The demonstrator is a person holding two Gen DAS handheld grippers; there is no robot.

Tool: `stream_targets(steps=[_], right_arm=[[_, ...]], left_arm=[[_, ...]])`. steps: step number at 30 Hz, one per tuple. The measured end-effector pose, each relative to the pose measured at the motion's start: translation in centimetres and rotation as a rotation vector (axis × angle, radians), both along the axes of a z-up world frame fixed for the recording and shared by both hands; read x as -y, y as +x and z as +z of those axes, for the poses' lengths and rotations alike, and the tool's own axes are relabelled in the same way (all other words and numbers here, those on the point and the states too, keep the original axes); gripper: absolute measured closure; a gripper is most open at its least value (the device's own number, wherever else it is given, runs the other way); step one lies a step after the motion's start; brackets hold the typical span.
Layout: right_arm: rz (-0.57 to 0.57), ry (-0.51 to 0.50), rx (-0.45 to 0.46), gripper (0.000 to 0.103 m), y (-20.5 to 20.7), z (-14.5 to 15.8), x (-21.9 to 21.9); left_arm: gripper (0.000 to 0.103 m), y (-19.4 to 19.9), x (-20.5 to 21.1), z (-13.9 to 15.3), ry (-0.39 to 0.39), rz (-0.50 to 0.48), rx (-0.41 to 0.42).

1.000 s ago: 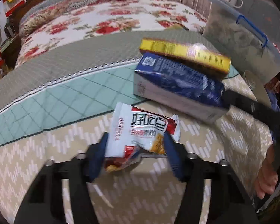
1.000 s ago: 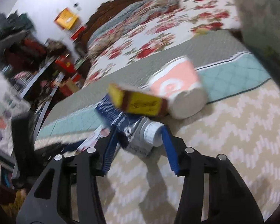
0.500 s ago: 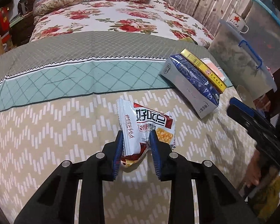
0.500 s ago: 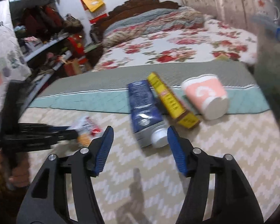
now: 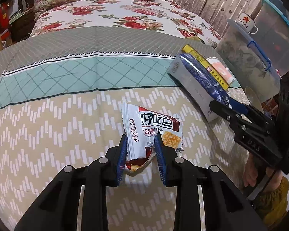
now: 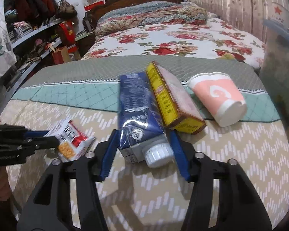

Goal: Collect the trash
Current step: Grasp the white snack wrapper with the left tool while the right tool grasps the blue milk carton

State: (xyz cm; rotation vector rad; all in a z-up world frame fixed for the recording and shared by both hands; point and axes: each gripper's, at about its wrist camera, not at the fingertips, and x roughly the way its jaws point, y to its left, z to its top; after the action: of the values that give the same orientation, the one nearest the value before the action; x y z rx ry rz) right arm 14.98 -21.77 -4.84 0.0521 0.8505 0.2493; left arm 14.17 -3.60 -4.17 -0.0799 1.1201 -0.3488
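Now the left gripper [image 5: 141, 147] pinches the biscuit wrapper [image 5: 153, 130], while the right gripper [image 6: 144, 150] stands wide, its fingers flanking the blue carton [image 6: 137, 113].

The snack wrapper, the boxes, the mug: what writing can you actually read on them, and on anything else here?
"好吃点": big dark characters on the white and red plastic snack wrapper pinched in the left gripper.
Smaller lines on that wrapper: too small to read.
Yellow flat cardboard box: column of characters, blurred.
Dark blue milk carton between the right gripper's fingers: print unreadable.
White enamel mug: red star; characters illegible.
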Motion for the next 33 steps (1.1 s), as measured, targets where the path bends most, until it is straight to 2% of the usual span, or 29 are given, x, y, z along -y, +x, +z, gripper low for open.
stream_targets(steps=[18, 26, 31, 33], right_arm=[[0.036, -0.054, 0.003, 0.053, -7.8, 0.5, -2.0], [0.026, -0.092, 0.009, 0.053, -9.5, 0.4, -1.8], [0.021, -0.101, 0.014, 0.053, -9.9, 0.4, -1.9], [0.02, -0.104, 0.017, 0.053, -9.9, 0.4, -2.0]], left_arm=[[0.076, -3.6, 0.1, -0.1, 0.05, -0.002, -0.007], [0.075, -4.4, 0.2, -0.2, 0.078, 0.003, -0.003], [0.066, -4.4, 0.6, -0.3, 0.09, 0.007, -0.004], [0.05, -4.3, 0.8, -0.3, 0.088, 0.006, -0.007]])
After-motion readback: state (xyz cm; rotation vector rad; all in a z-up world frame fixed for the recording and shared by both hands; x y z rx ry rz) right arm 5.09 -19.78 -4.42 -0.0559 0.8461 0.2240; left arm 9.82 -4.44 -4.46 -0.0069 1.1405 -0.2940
